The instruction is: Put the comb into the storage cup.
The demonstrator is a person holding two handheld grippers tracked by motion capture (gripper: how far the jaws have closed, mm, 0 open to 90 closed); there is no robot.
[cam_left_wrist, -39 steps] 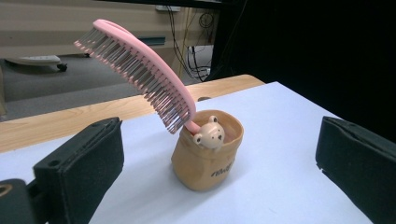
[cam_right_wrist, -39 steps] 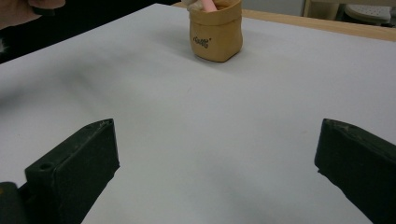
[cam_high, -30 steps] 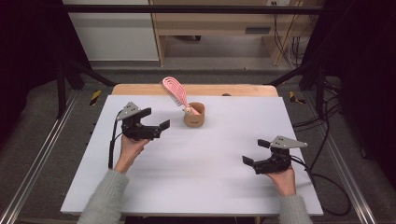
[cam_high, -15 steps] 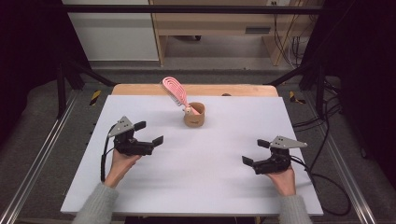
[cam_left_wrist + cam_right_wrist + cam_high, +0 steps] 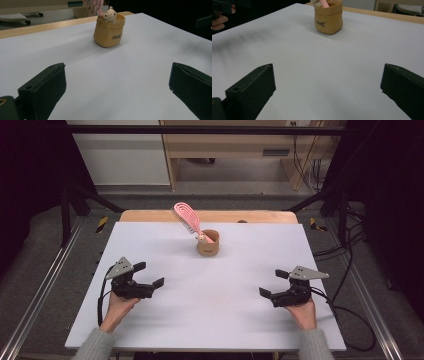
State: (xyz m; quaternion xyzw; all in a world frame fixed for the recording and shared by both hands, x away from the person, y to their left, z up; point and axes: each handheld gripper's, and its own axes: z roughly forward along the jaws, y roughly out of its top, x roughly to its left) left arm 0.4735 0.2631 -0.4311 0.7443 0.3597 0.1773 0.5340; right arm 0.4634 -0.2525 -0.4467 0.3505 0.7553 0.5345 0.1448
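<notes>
While both the left gripper [image 5: 149,275] and right gripper [image 5: 273,283] gape empty, a pink hairbrush [image 5: 187,218] leans from the tan pouch [image 5: 208,243] on the white table [image 5: 215,305].

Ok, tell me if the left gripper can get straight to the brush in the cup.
Probably yes. The left gripper is open, and bare table lies between it and the cup; the brush sticks out above the rim.

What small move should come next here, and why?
Probably none toward the holder: the pink hairbrush already stands in the tan cup, and both the left claw and the right claw are open, holding nothing, apart from it. I would simply set both down on the white table.
</notes>
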